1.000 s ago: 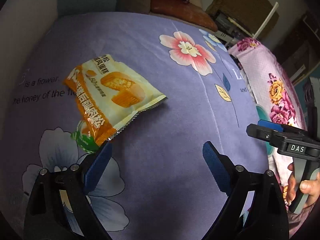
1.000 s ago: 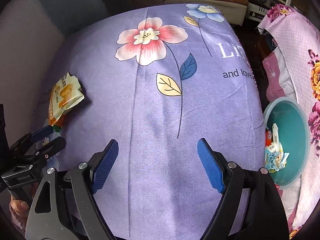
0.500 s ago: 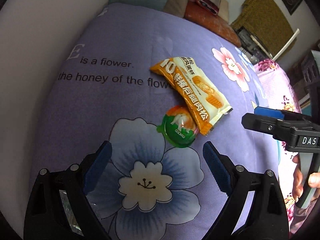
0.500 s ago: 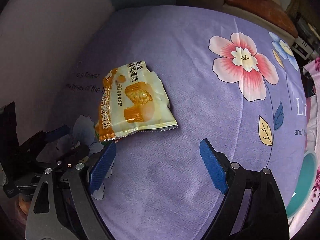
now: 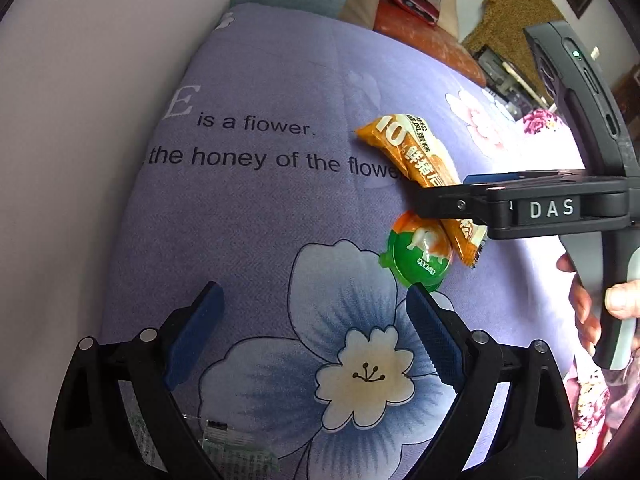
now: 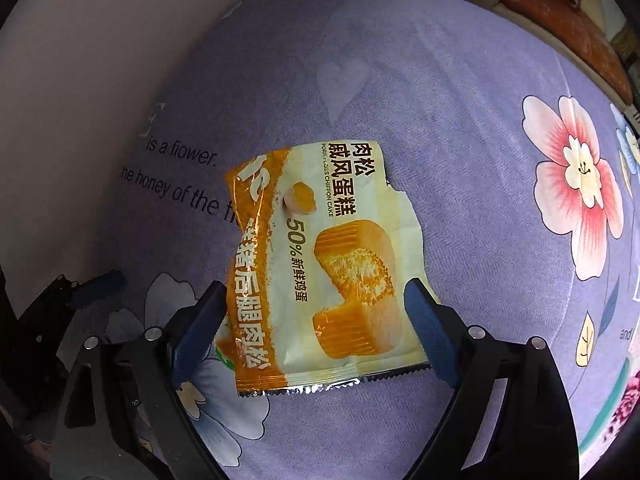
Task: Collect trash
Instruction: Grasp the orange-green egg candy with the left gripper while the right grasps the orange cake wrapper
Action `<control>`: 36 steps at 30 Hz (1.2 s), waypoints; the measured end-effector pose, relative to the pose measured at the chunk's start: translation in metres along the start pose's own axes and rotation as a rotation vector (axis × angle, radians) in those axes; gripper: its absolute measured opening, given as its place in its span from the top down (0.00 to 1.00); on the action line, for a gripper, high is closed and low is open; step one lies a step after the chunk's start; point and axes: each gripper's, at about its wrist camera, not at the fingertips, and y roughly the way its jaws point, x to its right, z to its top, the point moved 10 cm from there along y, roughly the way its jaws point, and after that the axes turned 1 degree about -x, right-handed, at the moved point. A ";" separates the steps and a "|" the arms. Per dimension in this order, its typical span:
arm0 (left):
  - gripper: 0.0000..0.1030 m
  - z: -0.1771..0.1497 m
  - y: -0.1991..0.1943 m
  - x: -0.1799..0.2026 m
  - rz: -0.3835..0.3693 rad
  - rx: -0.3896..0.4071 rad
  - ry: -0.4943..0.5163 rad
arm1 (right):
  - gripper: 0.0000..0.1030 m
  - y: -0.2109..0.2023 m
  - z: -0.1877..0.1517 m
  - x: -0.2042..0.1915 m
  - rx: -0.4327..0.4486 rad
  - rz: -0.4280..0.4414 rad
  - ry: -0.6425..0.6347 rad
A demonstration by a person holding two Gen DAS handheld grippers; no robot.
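Straddling cake wrapper, right tool agape.

Left tool gapes over the bedsheet, near a green lid.

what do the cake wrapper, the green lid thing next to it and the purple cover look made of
Cake wrapper: thin glossy plastic film, probably foil-lined; it creases, shines, and shows a silvery serrated seal edge.
Green lid: looks like a printed peel-off film on a translucent green plastic cup, with a pull tab; the cup itself is mostly hidden.
Purple cover: matte woven fabric, printed with flowers and text, with soft folds.
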 end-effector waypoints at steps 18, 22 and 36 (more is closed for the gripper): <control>0.07 0.019 0.024 0.073 0.048 0.004 0.237 | 0.75 -0.059 -0.025 0.059 0.168 -0.050 0.127; 0.29 0.020 0.038 0.081 0.093 -0.022 0.273 | 0.75 -0.071 -0.042 0.077 0.201 -0.047 0.159; 0.49 0.019 0.022 0.111 0.088 0.024 0.223 | 0.75 -0.095 -0.100 0.128 0.252 -0.011 0.241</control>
